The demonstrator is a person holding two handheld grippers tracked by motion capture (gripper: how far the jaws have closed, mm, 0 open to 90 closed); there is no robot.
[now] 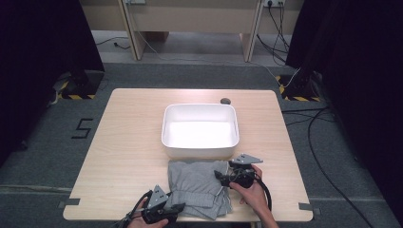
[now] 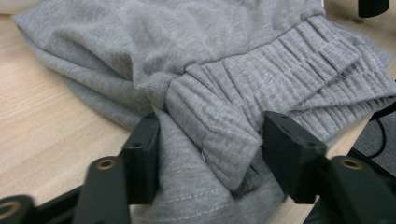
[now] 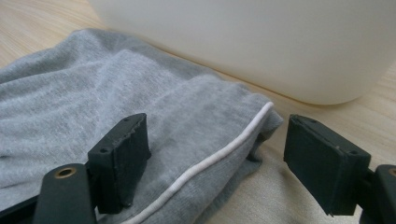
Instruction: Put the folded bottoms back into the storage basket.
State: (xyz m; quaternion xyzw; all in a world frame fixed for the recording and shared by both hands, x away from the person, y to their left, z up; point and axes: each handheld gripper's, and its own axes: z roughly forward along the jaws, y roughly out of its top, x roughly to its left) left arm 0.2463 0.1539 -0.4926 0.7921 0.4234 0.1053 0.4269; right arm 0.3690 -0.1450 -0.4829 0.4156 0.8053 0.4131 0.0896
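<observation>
While the folded grey sweatpants (image 1: 197,187) lie on the worktop (image 1: 123,142) just before the white tub (image 1: 200,127), both grippers' fingers stand wide: left gripper (image 2: 208,158) astride the gathered waistband, right gripper (image 3: 217,163) astride a white-piped corner.

Soft grey knit cloth shorts (image 2: 224,70) — ribbed waistband, smooth white plastic tub (image 1: 200,126), matt pale wood-grain table (image 1: 123,142)

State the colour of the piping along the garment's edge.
White piping on the grey garment, clearest in the right gripper view.
</observation>
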